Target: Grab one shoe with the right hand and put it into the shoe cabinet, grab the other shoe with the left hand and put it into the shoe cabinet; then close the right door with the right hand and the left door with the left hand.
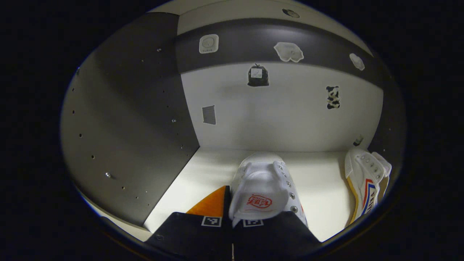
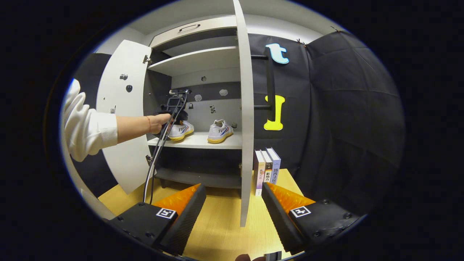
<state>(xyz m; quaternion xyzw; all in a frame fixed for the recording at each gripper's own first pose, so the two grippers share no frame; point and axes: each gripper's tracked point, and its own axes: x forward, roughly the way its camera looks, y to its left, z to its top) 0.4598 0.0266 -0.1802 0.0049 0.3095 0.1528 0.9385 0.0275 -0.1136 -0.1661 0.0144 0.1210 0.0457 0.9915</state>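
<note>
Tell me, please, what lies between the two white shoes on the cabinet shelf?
Nothing: bare white shelf separates the held shoe from the second shoe in the left gripper view. The right gripper view shows the same gap.

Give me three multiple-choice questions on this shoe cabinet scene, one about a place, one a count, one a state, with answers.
1. Where do the two white sneakers stand?
A. on the cabinet's middle shelf
B. on the wooden floor
C. on top of the books

2. How many books stand beside the cabinet?
A. one
B. three
C. five

3. How is the right claw?
A. shut on a shoe
B. shut on the door
C. open, holding nothing

Answers:
1. A: the right gripper view shows the left sneaker and the right sneaker on the middle shelf, with the left claw at the left sneaker.
2. B: three spines show in the books past the right door.
3. C: the right claw has its fingers spread over the floor with nothing between them.
</note>
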